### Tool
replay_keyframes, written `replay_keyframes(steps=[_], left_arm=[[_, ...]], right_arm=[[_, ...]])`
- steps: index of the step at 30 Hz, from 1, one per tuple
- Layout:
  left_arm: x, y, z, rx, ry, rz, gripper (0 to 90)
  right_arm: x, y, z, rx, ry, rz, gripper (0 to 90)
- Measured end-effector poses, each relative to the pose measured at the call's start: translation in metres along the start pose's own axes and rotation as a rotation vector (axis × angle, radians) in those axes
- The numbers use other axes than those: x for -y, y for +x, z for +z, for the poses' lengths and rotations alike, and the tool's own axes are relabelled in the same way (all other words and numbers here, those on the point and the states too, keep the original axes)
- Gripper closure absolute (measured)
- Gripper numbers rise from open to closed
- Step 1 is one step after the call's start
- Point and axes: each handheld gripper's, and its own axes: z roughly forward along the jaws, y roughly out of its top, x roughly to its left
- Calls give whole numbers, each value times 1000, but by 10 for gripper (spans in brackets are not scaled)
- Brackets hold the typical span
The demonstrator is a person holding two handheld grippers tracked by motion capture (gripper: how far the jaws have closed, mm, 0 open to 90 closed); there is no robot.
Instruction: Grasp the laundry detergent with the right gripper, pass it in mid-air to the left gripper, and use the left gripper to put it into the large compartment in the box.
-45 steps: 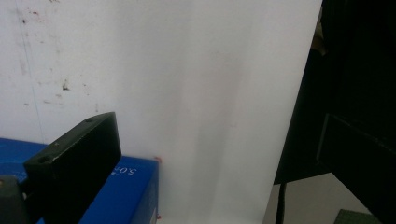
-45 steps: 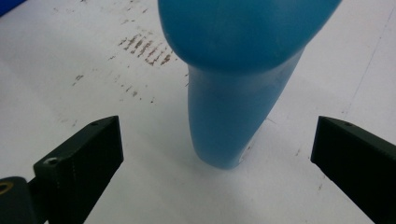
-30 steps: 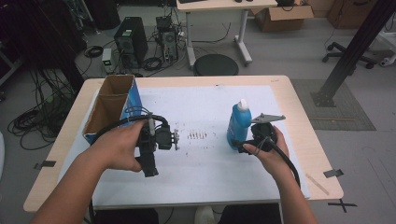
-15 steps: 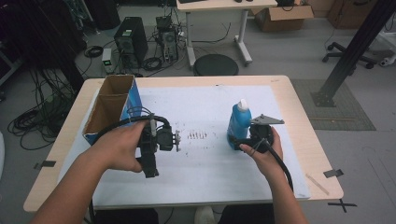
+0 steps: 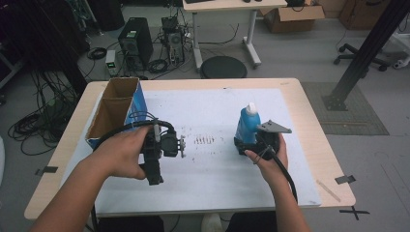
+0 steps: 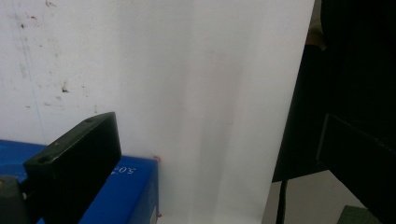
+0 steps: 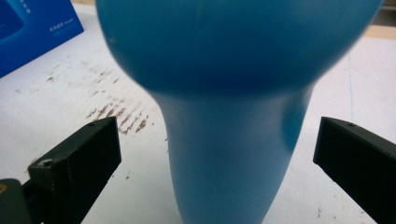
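A blue plastic bottle (image 5: 248, 126) with a white cap stands upright on the white sheet (image 5: 212, 174) that covers the wooden table (image 5: 309, 111), toward the person's right side. The right gripper (image 5: 241, 144) is level with the bottle's lower part and reaches around it; in the right gripper view the bottle's narrow body (image 7: 233, 154) sits between the two black jaws, which stand wide apart with clear gaps on both sides, so the tool is released and not pressing on the bottle. The left gripper (image 5: 153, 178) is held in the left hand (image 5: 123, 152) over the sheet, well apart from the bottle and just beside an open blue cardboard box (image 5: 116, 108) at the table's left edge. In the left gripper view the box's blue side (image 6: 126, 191) lies close under one jaw, and the far jaw is well off to the side, so this gripper also stands released, grasping nothing.
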Motion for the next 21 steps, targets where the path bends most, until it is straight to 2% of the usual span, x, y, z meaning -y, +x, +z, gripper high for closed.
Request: replay_keyframes(steps=[3,8,21], left_arm=[[1,0,0,-5,-3,-4,2],[2,-1,0,-4,-3,-4,2],[6,-6,-2,-7,-4,-7,2]], right_arm=[[0,1,1,24,-17,-8,8],[3,3,5,36,-51,-26,5],[9,3,14,77,-120,22,3]])
